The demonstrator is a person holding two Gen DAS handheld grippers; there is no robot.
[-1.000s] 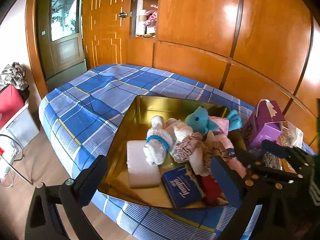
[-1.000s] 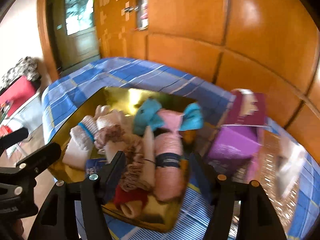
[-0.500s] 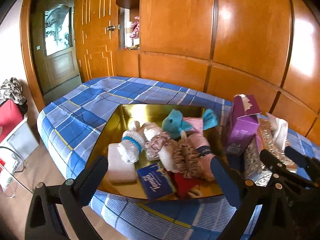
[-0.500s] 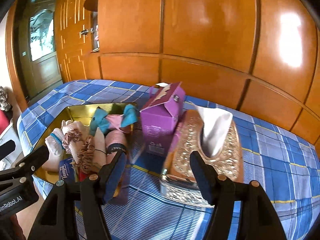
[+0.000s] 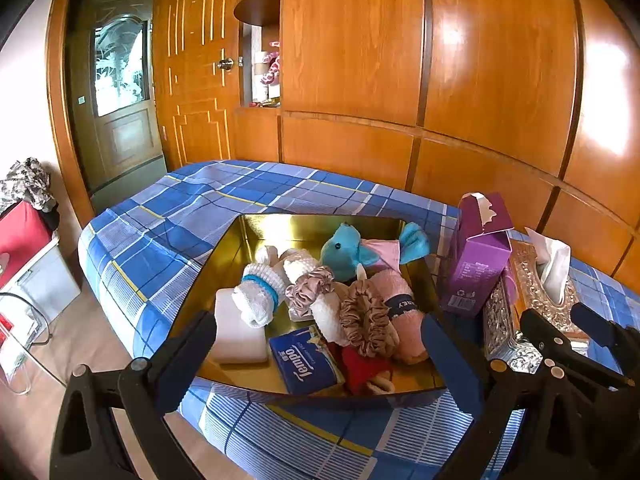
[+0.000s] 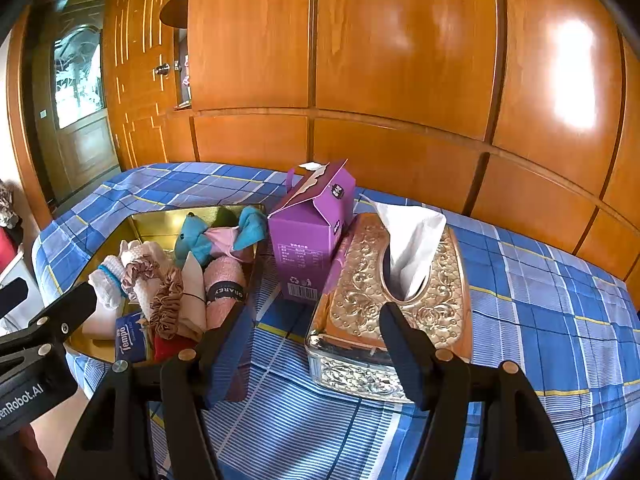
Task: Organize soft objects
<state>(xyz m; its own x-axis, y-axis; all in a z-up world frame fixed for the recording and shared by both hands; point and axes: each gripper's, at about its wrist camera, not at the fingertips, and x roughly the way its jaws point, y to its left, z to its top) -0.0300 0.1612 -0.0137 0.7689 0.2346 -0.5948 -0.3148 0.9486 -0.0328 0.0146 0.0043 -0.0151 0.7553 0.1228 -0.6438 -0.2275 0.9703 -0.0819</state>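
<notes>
The soft objects lie together in the gold tray (image 5: pixel 280 226) on the bed (image 5: pixel 192 216): a turquoise plush toy (image 5: pixel 346 250) with a pink middle at the far side, a white rolled sock with a blue band (image 5: pixel 260 292), two satin scrunchies (image 5: pixel 366 316), a pink rolled towel with a dark label (image 5: pixel 400 308), a white folded cloth (image 5: pixel 236 330), a blue Tempo tissue pack (image 5: pixel 306 360) and something red (image 5: pixel 362 368) at the near edge. This could be a pile that waits to be sorted, or things already collected — the pictures do not settle which. If one piece must be taken, I judge it best to close on a firm roll such as the sock or the towel, from above, since the scrunchies are slippery and loose and may drag a neighbour with them. The tray is shiny metal with low walls, so its edge can catch a finger. The left tool (image 5: pixel 320 352) hovers before the tray, its fingers wide apart and empty. The right tool (image 6: pixel 304 344) is also wide open and holds nothing, in front of the embossed metallic tissue box (image 6: pixel 360 292). Between tray and box stands a purple carton (image 6: pixel 310 236) with a torn top, stiff cardboard.
</notes>
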